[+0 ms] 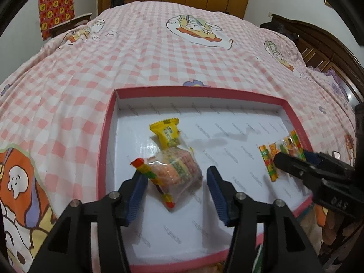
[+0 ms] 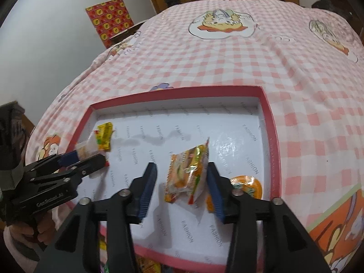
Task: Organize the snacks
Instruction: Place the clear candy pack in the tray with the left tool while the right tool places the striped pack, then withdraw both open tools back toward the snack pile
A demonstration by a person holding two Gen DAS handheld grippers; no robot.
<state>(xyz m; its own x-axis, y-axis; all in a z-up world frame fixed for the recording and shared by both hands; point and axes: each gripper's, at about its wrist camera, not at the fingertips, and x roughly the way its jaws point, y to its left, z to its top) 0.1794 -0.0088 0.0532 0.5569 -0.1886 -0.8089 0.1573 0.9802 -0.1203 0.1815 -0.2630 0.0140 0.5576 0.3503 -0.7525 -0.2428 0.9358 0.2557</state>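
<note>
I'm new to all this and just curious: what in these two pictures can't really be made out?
- Orange round snack, right wrist view: partly hidden behind the right claw.
- Packets below the pink box, same view: cut off by the frame's edge.
- Print on the yellow packet, left wrist view: too small.
- Left claw: open around a clear snack bag.

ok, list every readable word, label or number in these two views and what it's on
"FASHION": printed over and over on the white inside of the pink-rimmed box.
"GenRobot.AI", roughly; small and partly blurred: on the body of the left gripper, seen from the right wrist.
"DAS": on the body of the right gripper, seen from the left wrist; faint, so uncertain.
Print on the yellow packet and the other snack wrappers: too small and blurred to read.
</note>
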